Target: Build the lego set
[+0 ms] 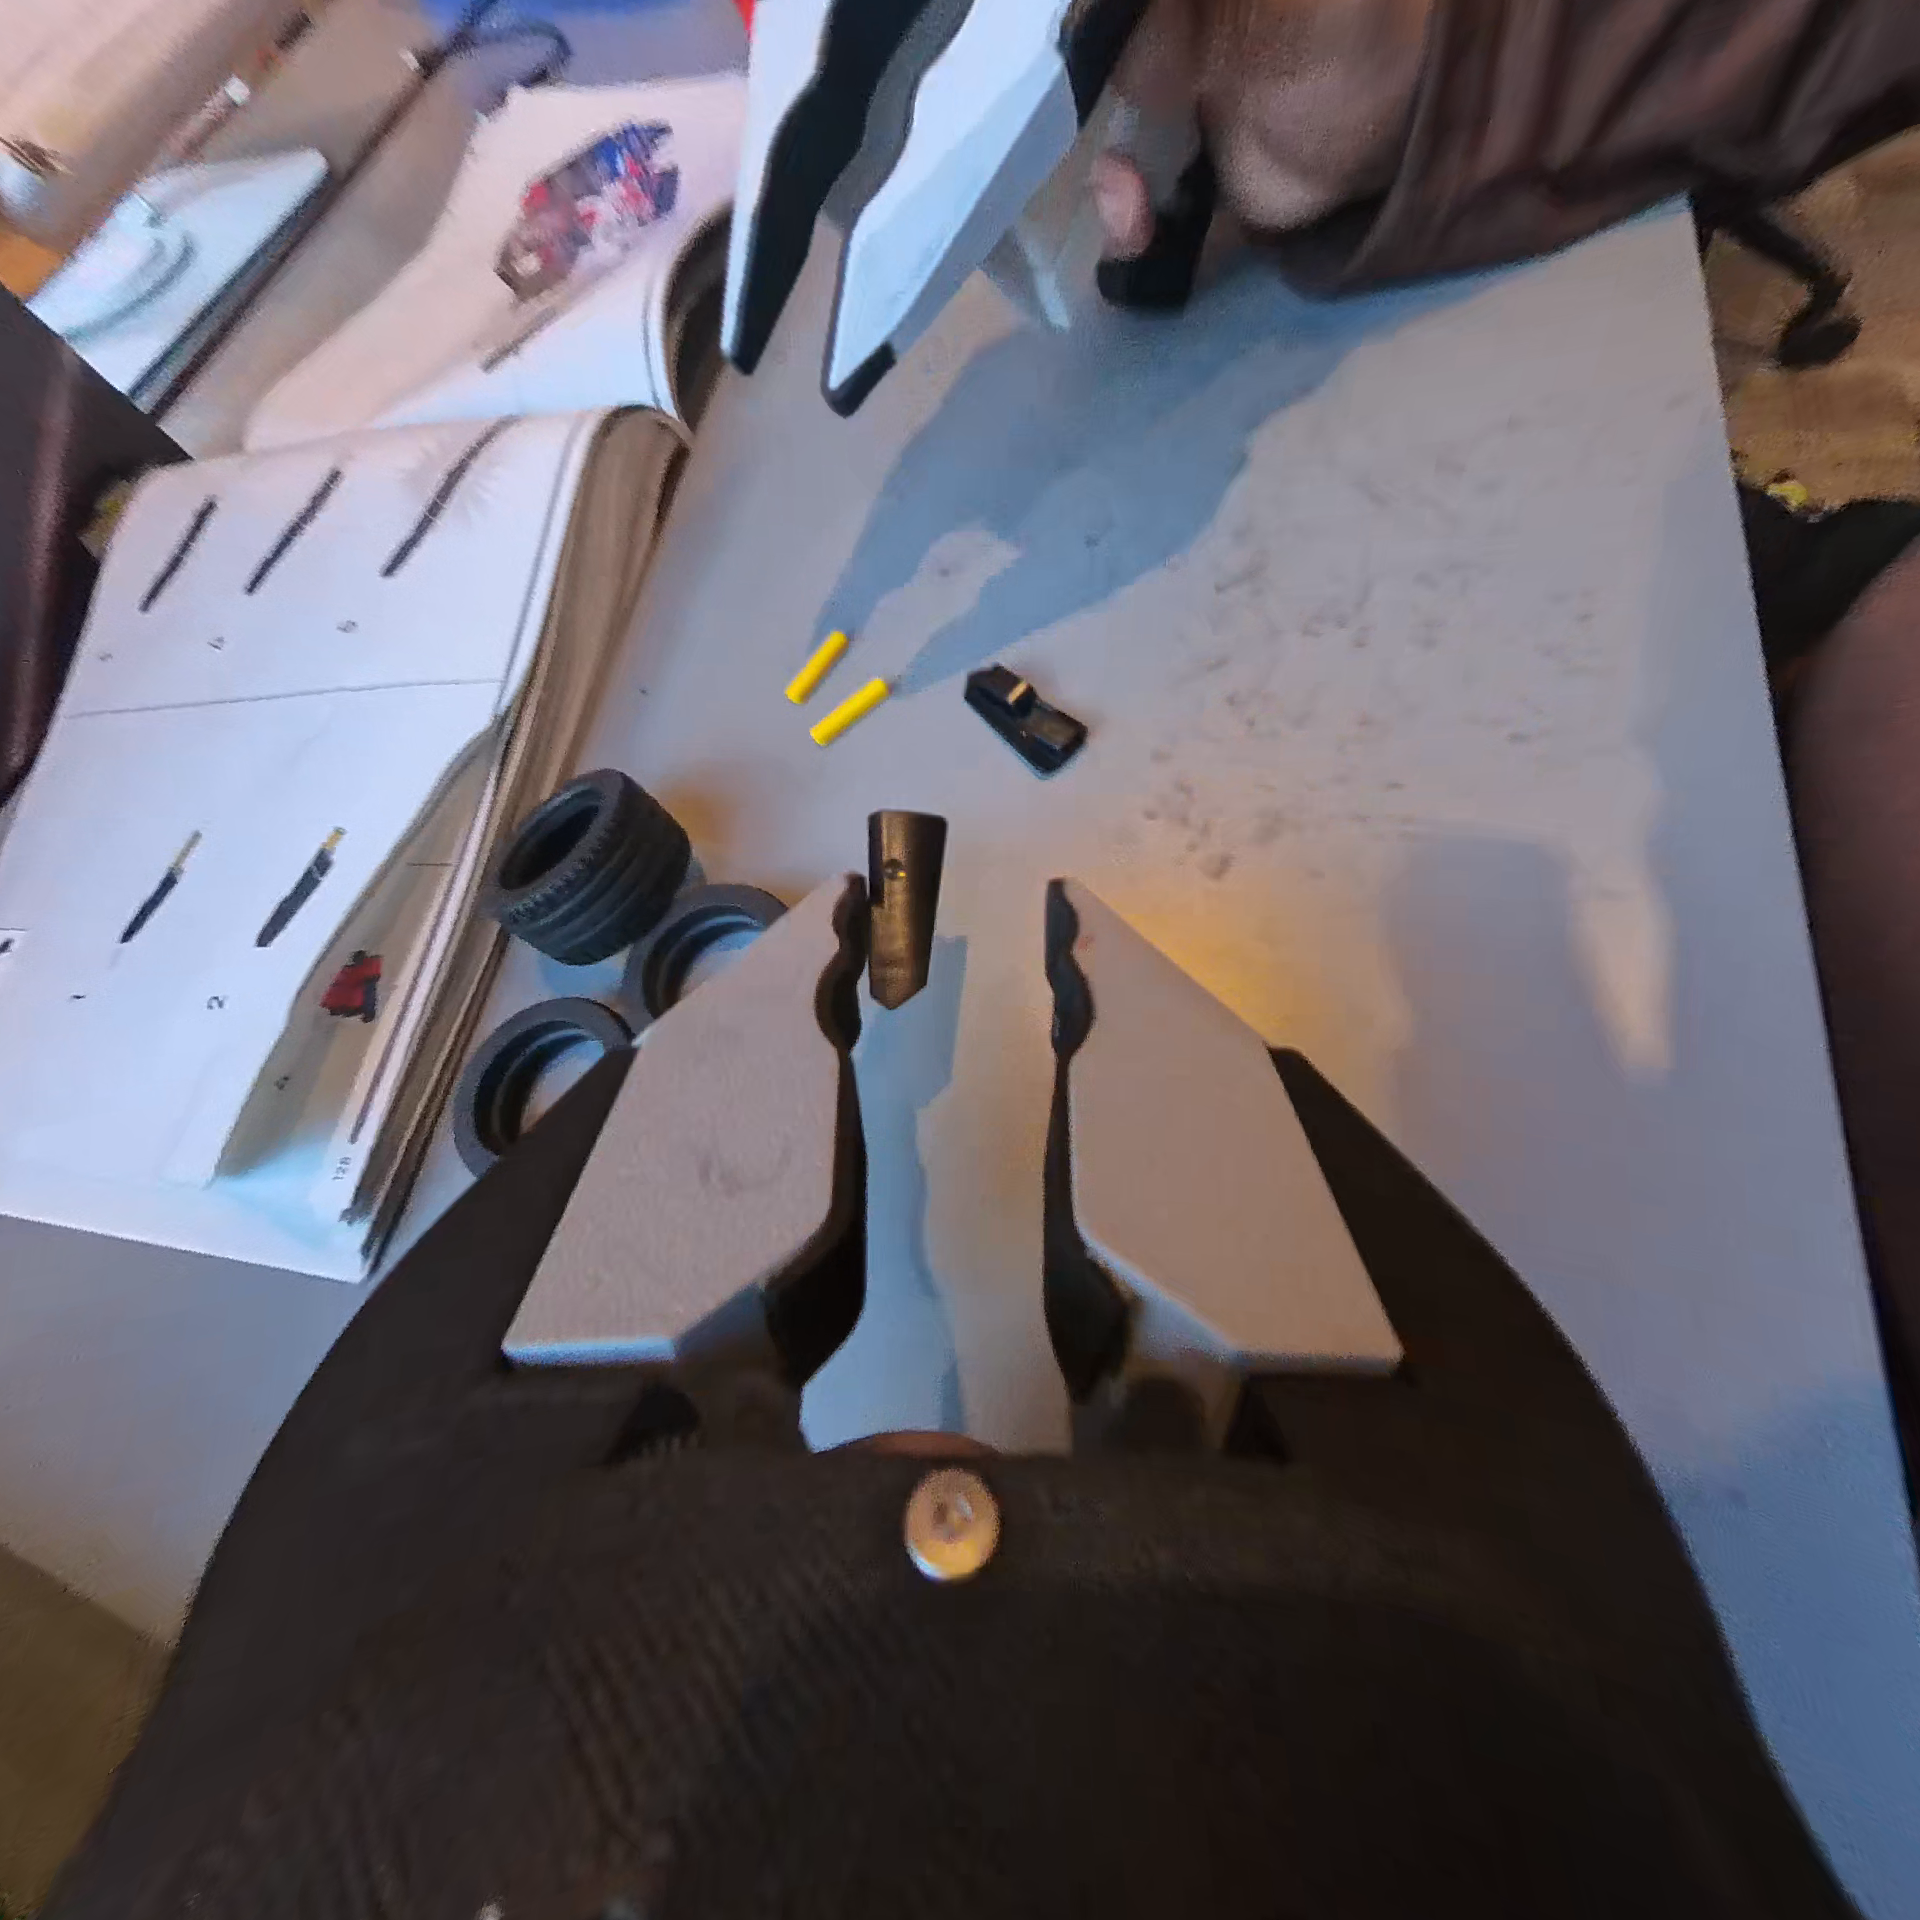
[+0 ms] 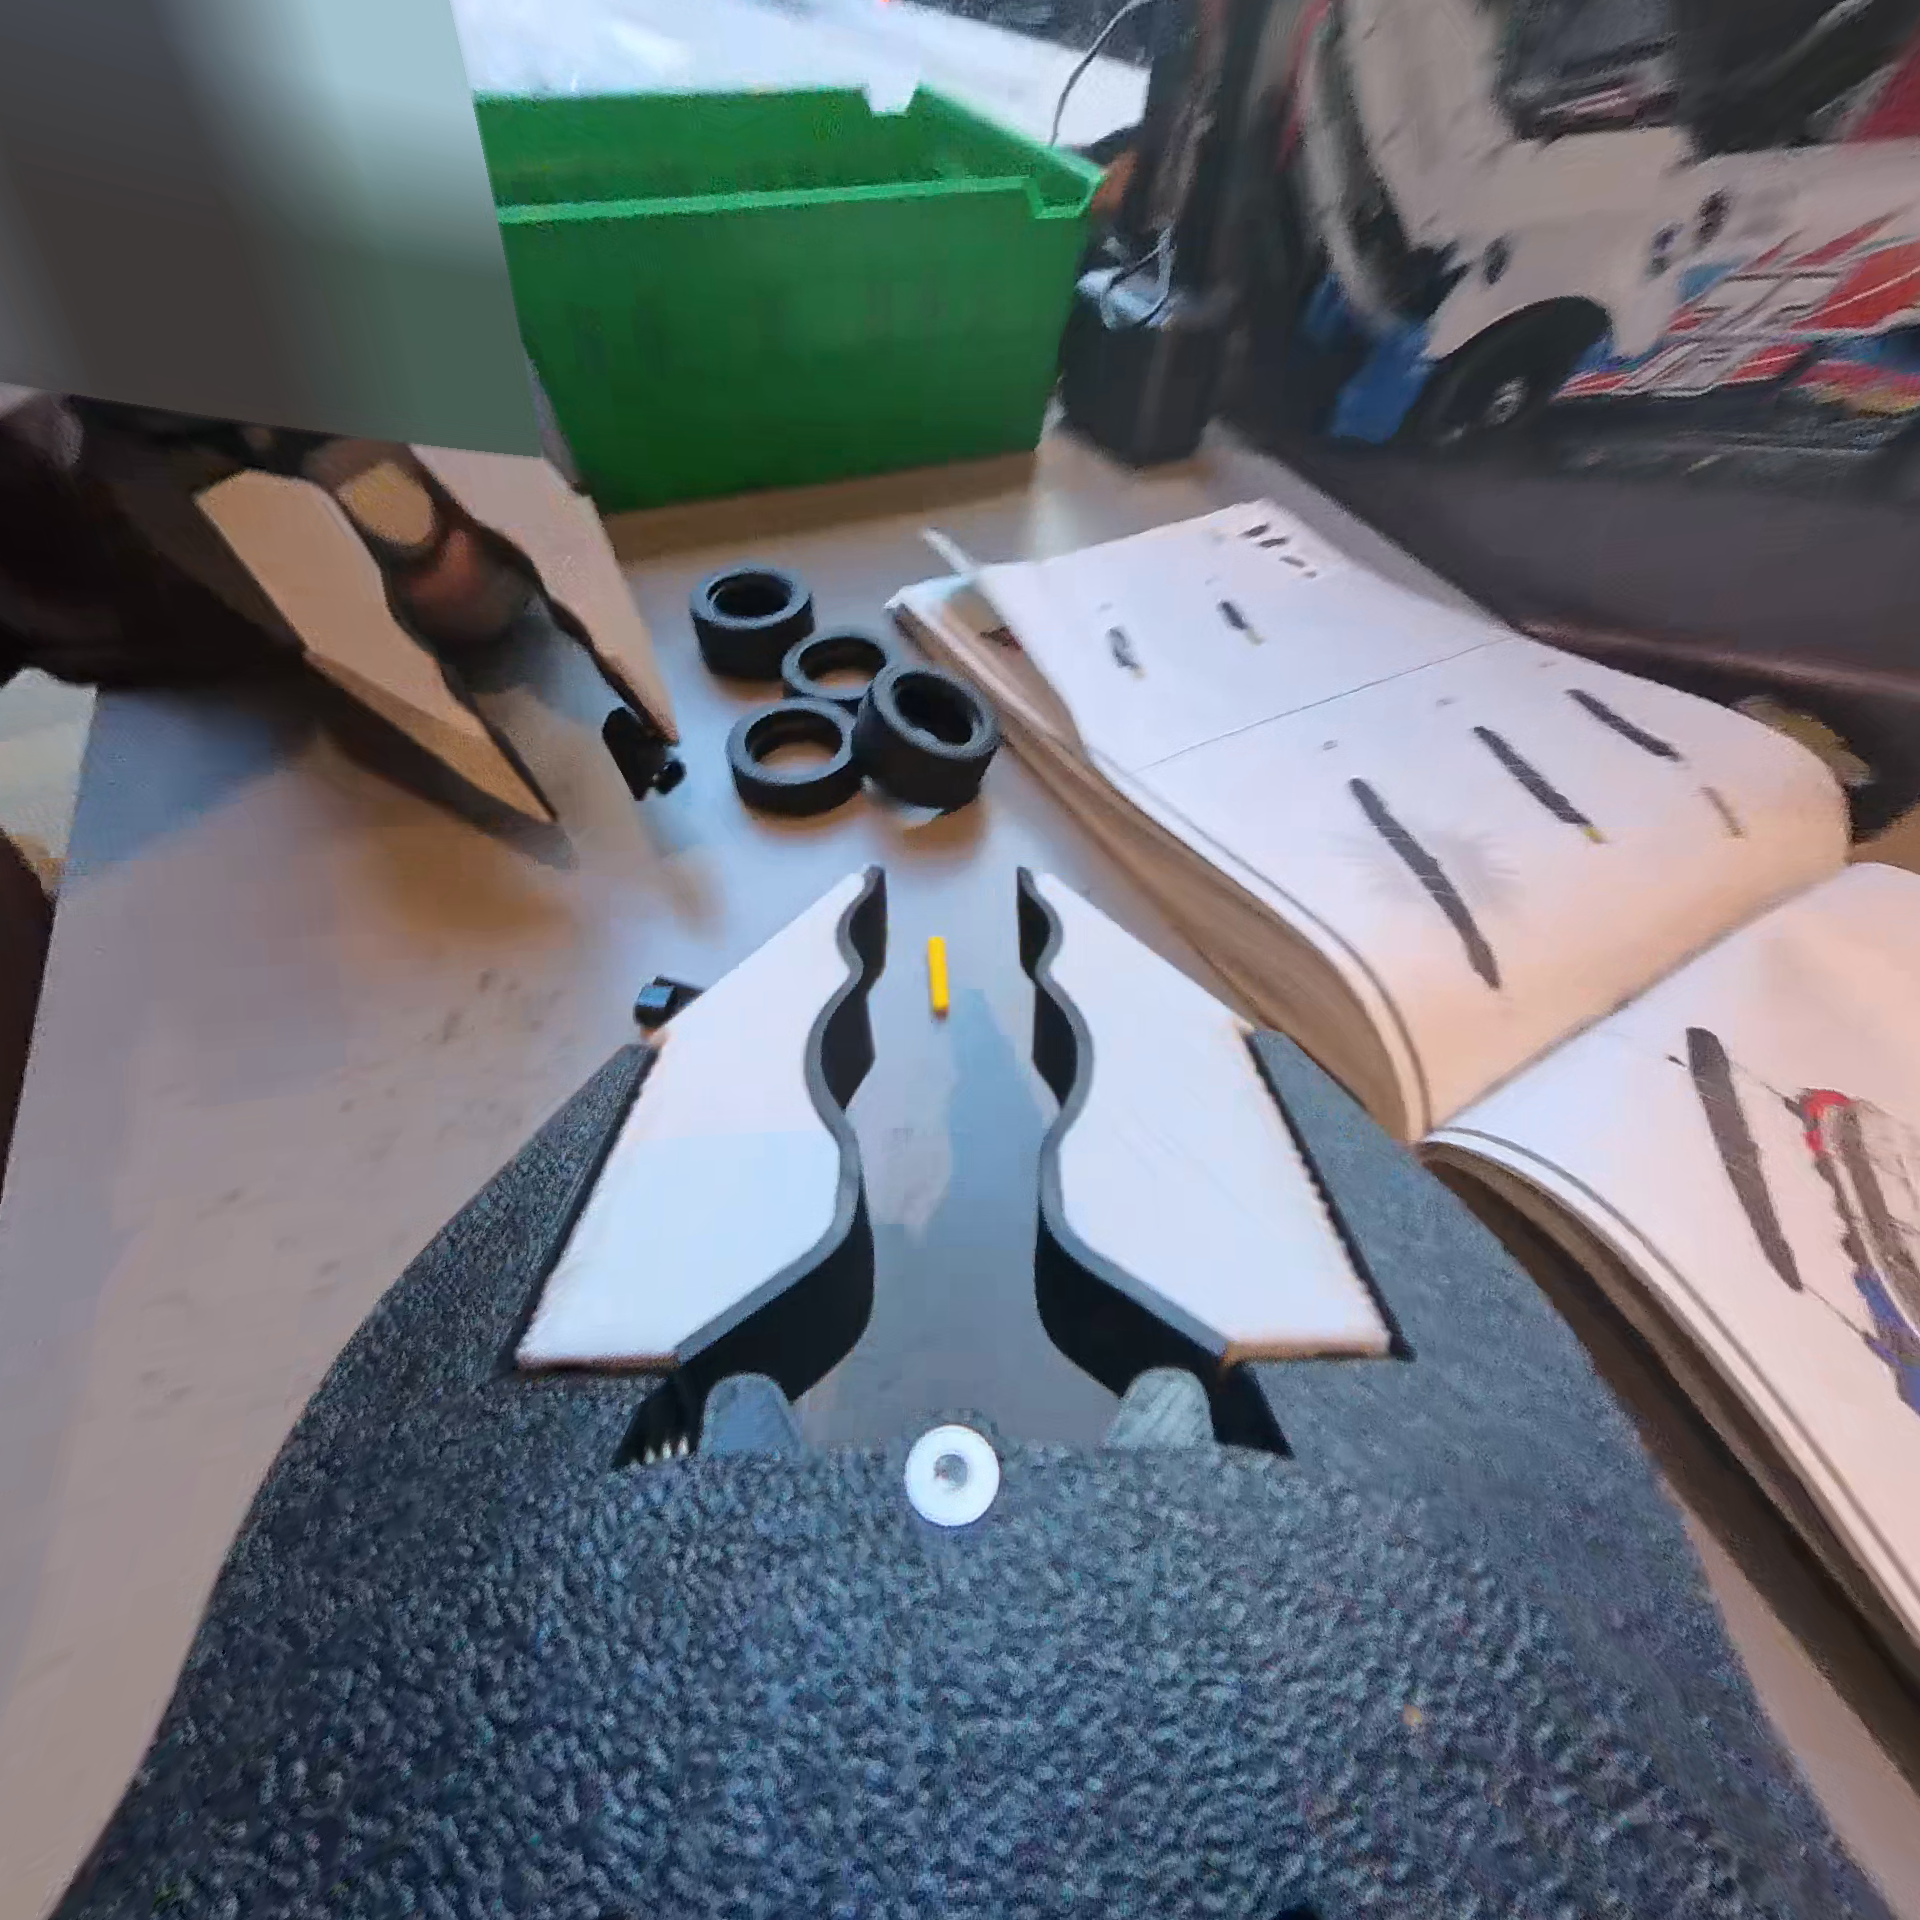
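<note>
Barely started, by my read: no assembled structure in either view, only loose parts on the pale grey tabletop (image 1: pixel 1403 644); nearly all the build is left.

Left gripper (image 1: pixel 954 914) spread apart, nothing clamped; a short black tapered lego piece (image 1: pixel 906 904) sits against its left finger's inner edge, right finger well clear of it; whether it rests on the table or clings to that pad I cannot tell.

Right gripper (image 2: pixel 951 894) also released, jaws apart, empty; one small yellow lego pin (image 2: pixel 939 972) lies on the table between and just ahead of its fingertips; looks like the next pick, though that is a guess.

Left wrist view shows two yellow pins (image 1: pixel 836 688) side by side, a flat black lego connector (image 1: pixel 1023 719) just beside them, all untouched.

Four black rubber tyres (image 2: pixel 847 717) clustered near the open white instruction booklet (image 2: pixel 1382 790); none visibly mounted on anything.

Green plastic bin (image 2: pixel 790 301) beyond the tyres; contents hidden.

Remaining: join pins to black parts, everything after; the small pins look fiddly for these wide pads.
</note>
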Motion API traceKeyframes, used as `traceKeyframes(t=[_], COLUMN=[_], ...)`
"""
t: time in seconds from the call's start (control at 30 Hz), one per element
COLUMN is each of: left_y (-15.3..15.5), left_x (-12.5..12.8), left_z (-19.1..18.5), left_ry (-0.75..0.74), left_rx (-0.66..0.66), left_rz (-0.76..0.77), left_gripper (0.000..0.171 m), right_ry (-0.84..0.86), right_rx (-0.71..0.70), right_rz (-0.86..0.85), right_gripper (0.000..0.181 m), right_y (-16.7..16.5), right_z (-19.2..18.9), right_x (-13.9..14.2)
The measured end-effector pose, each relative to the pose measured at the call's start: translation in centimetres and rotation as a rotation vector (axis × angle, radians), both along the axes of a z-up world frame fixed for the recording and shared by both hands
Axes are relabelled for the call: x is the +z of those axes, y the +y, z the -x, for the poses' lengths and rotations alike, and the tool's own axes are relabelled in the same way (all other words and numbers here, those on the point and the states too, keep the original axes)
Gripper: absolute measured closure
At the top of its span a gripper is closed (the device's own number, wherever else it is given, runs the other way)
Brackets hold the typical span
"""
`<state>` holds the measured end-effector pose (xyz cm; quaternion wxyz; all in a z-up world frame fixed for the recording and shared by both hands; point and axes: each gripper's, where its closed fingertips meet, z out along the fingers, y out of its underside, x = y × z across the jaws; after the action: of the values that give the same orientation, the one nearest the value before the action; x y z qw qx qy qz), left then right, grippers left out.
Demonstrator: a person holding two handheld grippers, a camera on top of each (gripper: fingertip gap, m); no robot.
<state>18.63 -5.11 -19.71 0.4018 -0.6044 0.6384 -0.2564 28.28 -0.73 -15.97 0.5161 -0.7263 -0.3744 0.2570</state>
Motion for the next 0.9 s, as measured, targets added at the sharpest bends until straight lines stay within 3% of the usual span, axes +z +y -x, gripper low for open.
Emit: traceKeyframes(t=[0.13, 0.37, 0.7, 0.9], left_y=[0.9, 1.1, 1.1, -1.4], left_x=[0.8, -0.2, 1.6, 3.3], left_z=[-0.1, -0.3, -0.1, -0.7], left_ry=[-0.042, 0.032, -0.07, -0.194], left_rx=[0.043, 0.048, 0.058, 0.003], left_rz=[-0.042, -0.173, -0.089, -0.028], left_gripper=[0.139, 0.142, 0.142, 0.137], right_ry=[0.096, 0.205, 0.199, 0.155], right_rx=[-0.025, -0.033, -0.038, -0.088], right_rz=[0.038, 0.067, 0.042, -0.008], right_gripper=[0.153, 0.152, 0.153, 0.151], right_y=[0.8, 1.5, 1.7, 2.0], right_z=[-0.9, -1.9, -2.1, -2.5], right_x=[0.7, 1.6, 1.8, 1.8])
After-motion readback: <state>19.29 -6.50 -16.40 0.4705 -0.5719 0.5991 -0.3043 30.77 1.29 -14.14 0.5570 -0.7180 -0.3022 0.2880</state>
